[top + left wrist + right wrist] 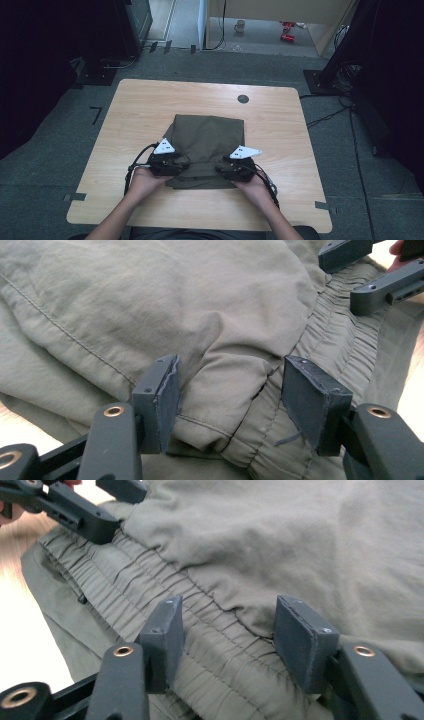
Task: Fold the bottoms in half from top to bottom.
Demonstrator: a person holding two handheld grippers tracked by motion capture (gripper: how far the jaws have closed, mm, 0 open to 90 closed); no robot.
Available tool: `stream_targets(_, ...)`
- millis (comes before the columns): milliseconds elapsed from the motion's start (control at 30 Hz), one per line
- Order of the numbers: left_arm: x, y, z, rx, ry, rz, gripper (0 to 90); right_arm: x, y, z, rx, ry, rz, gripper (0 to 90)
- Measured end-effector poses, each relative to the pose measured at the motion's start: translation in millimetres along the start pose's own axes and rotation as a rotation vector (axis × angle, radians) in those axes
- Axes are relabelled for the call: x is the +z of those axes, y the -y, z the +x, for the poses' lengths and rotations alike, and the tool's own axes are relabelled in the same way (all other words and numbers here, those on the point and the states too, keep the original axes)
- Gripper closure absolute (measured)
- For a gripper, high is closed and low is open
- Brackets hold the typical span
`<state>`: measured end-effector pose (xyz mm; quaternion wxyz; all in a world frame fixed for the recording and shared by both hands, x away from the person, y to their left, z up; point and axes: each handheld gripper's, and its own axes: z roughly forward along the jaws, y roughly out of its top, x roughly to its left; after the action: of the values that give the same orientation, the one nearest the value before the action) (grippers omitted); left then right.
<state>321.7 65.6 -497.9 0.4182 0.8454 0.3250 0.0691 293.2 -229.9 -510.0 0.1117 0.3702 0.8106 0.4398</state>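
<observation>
On the table [150, 100], 1 olive garment [207, 135], 2 grippers.

- Trousers [207, 145]: olive-green, folded into a rough rectangle, flat on the table centre.
- Gathered elastic waistband [150, 587] at near edge, toward the person.
- Fabric rumpled, seam lines visible.

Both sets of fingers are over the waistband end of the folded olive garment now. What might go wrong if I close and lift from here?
1. The left gripper is open over a bunched fold of the olive garment; closing may pinch just the top layer, undoing the fold.
2. The right gripper straddles the elastic waistband; the gathered fabric might slip out.
3. Both grips sit at the near edge, so lifting could drag the far end across the table.
</observation>
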Motion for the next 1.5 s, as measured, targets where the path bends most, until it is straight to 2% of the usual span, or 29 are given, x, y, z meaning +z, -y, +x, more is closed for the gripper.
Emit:
stream_targets(67, -3.7, -3.1, -1.7, 0.003, -0.009, -0.006, 39.1, -6.0, -3.8, -1.0, 0.015, 0.019, -0.014, 42.9)
stream_targets(267, -13.7, -7.9, -2.2, 0.012, -0.034, -0.036, 38.8, -18.2, -12.2, -5.7, 0.038, 0.035, -0.048, 41.6)
stream_targets(367, -20.6, -9.2, 0.9, -0.007, -0.024, -0.056, 38.6, -23.2, -13.9, -8.4, 0.043, 0.049, -0.061, 41.0)
stream_targets(533, -30.9, -9.1, 8.0, -0.017, -0.042, -0.066, 38.5, -29.1, -13.1, -14.2, 0.059, 0.077, -0.063, 40.0)
stream_targets(667, -39.3, -8.4, 14.2, -0.019, -0.064, -0.078, 38.1, -33.8, -13.1, -19.5, 0.053, 0.105, -0.059, 38.4)
stream_targets(867, -49.5, -4.9, 25.0, -0.033, -0.096, -0.079, 37.6, -39.0, -10.4, -28.7, 0.060, 0.142, -0.055, 35.8)
stream_targets(1133, -55.8, 1.6, 37.4, -0.035, -0.135, -0.063, 37.0, -46.3, -6.3, -42.5, 0.090, 0.164, -0.054, 34.8)
stream_targets(1267, -57.8, 3.5, 42.1, -0.048, -0.133, -0.059, 36.7, -49.6, -4.1, -48.2, 0.101, 0.181, -0.056, 34.3)
stream_targets(1367, -60.5, 7.9, 50.1, -0.048, -0.159, -0.048, 36.6, -53.7, 0.1, -56.2, 0.099, 0.210, -0.057, 33.1)
stream_targets(1500, -63.6, 12.7, 58.7, -0.070, -0.178, -0.045, 36.3, -56.9, 4.7, -63.1, 0.105, 0.238, -0.054, 31.9)
